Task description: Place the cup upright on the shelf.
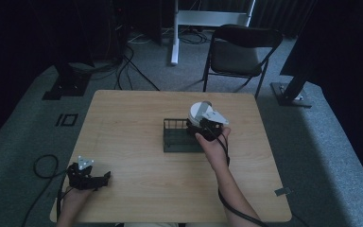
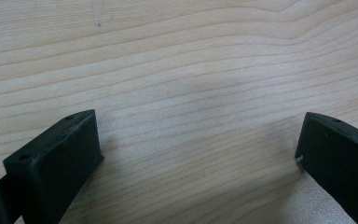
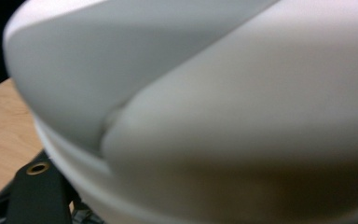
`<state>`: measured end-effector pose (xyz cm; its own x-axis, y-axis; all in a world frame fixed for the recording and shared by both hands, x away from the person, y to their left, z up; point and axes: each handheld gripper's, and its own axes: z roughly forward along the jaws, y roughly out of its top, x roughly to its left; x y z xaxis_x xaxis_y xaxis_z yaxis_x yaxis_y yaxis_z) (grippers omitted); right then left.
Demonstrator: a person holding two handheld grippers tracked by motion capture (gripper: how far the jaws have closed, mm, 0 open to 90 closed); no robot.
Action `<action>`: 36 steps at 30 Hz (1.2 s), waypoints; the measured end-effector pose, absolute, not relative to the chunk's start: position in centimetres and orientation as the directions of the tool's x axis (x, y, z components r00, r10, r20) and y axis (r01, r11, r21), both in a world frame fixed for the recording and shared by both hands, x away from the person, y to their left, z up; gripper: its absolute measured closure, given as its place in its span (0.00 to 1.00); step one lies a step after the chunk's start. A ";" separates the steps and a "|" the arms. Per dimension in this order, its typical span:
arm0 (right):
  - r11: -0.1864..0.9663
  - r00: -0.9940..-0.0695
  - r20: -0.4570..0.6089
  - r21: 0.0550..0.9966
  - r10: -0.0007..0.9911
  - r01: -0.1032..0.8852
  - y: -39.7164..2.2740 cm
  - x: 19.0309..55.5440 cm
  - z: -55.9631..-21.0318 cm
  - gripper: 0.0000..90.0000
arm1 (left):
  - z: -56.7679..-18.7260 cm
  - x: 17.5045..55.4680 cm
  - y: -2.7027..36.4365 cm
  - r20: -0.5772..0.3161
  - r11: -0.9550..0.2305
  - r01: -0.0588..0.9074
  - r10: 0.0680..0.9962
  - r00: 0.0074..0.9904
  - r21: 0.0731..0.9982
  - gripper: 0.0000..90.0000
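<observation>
The right gripper (image 1: 202,124) holds a round white bowl-like dish (image 1: 199,112) above the right end of the black wire rack (image 1: 176,137) at the middle of the pale wooden surface (image 1: 137,113), its fingers clamped on the dish's near rim. The dish looks like glazed ceramic or hard plastic, so I judge it stiff, smooth, somewhat slippery and liable to chip; the rim is the sensible place to grip. The left gripper (image 1: 89,177) rests at the near left corner, fingers (image 2: 56,154) spread wide over bare wood.
</observation>
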<state>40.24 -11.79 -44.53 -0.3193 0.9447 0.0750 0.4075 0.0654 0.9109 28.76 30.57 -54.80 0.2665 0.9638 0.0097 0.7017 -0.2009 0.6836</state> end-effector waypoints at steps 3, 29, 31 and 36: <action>0.054 -0.291 0.074 0.911 0.954 0.409 -11.6 40.5 -44.9 0.20 | -54.8 28.8 30.6 0.010 -0.202 0.702 0.964 0.267 0.683 0.00; 0.081 -0.210 0.029 0.865 0.977 0.495 -8.9 41.1 -47.6 0.20 | -54.8 28.8 30.6 0.010 -0.203 0.701 0.963 0.270 0.684 0.00; 0.077 -0.215 0.038 0.861 0.976 0.503 -8.9 41.1 -47.7 0.20 | -54.8 28.8 30.6 0.010 -0.203 0.701 0.963 0.270 0.684 0.00; 0.099 -0.218 0.018 0.853 0.976 0.513 -8.5 41.1 -48.1 0.20 | -54.8 28.8 30.6 0.010 -0.203 0.701 0.963 0.270 0.684 0.00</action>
